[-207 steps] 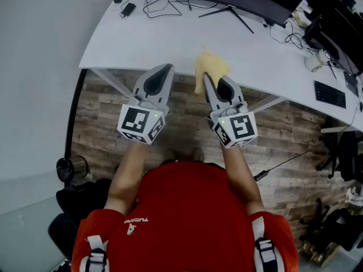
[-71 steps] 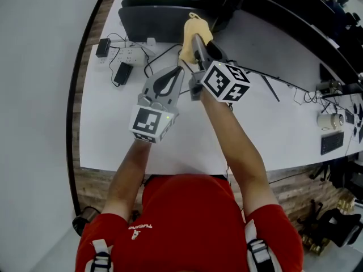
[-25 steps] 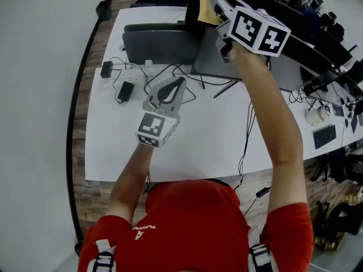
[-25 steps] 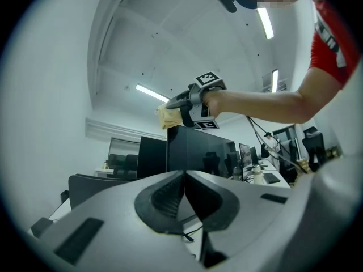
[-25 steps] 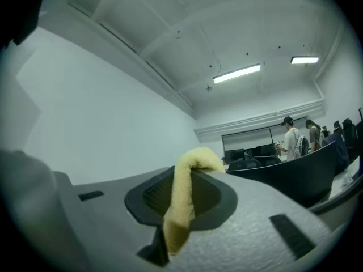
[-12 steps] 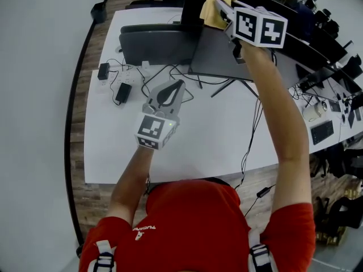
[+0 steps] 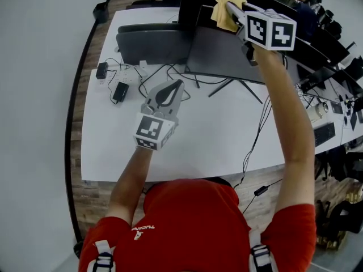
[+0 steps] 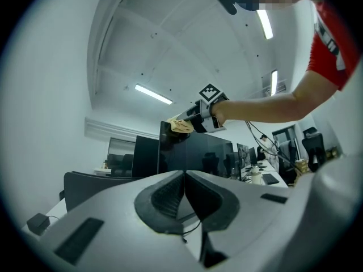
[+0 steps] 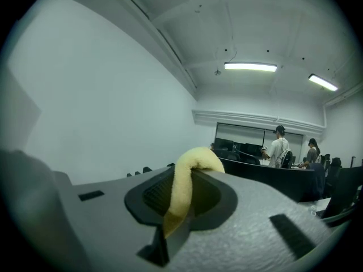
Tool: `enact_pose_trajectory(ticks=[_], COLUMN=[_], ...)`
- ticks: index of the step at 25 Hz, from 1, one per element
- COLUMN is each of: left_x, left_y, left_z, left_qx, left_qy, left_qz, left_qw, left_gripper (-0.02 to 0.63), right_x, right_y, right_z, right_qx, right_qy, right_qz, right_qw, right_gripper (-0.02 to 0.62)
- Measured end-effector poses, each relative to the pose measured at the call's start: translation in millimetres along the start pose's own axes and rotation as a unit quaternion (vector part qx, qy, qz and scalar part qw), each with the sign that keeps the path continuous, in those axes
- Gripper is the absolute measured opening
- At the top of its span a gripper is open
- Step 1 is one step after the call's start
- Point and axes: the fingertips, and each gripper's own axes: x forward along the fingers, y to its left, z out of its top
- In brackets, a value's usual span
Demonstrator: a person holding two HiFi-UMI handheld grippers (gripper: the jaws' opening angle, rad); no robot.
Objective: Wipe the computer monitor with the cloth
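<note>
The cloth [image 7: 222, 16] is pinched in the closed right gripper [image 7: 228, 5] and held at the top edge of the monitor [image 7: 227, 52] (near its left end). The left gripper [image 7: 177, 85] is shut on nothing, above the desk [image 7: 198, 140]. Light sideways strokes are called for, along the monitor's long axis, which runs across the desk. The screen is turned toward the person.

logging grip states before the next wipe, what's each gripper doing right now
Left gripper: shut, nothing between its jaws.
Right gripper: shut on the yellow cloth, up at the monitor top edge.
</note>
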Motion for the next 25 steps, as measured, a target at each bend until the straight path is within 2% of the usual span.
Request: enact_pose_trajectory(ticks=[7,25], left_x=[27.5,125.9], left_y=[-34.1,-146.1], left_z=[4.7,-6.3], left_qx=[0.011,0.014], left_qy=[0.003,0.007], left_qz=[0.011,0.031], left_qw=[0.9999,0.9994], left_gripper=[0.011,0.011], right_x=[-34.2,-143.3], right_y=[-52.9,-236.6], right_z=[-18.5,-84.9], right_qx=[0.002,0.013], right_qy=[-0.004,-0.012], right_qz=[0.007,0.000], right_qw=[1.000,1.000], right_gripper=[0.058,0.058])
